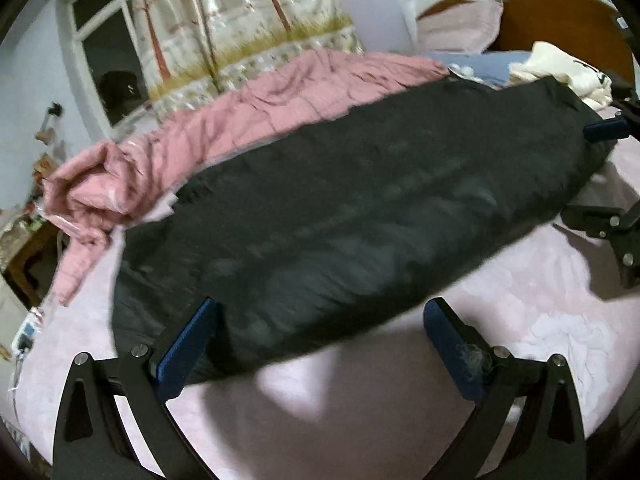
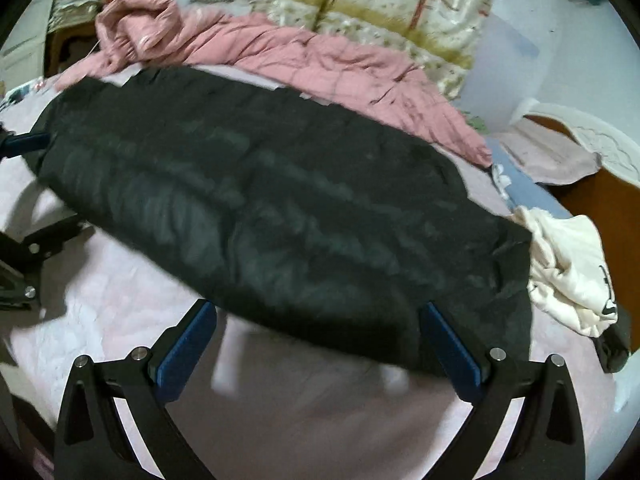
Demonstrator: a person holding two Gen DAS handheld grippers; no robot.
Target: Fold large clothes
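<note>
Black padded coat [image 1: 352, 208] lies on bed just ahead of left gripper [image 1: 320, 344] & right gripper [image 2: 316, 344], both spread wide, empty.

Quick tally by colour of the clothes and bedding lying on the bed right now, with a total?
Black: 1, the long black puffy padded coat laid across the bed
Pink: 1, the crumpled pink quilted garment or quilt behind it
Cream: 1, the bunched cream-white garment with a dark print at the coat's end
Total: 3

Both are spread wide right now: left hand-held gripper [image 1: 320, 344] has its blue fingers [image 1: 186, 350] well apart, right hand-held gripper [image 2: 320, 344] same deal.
</note>
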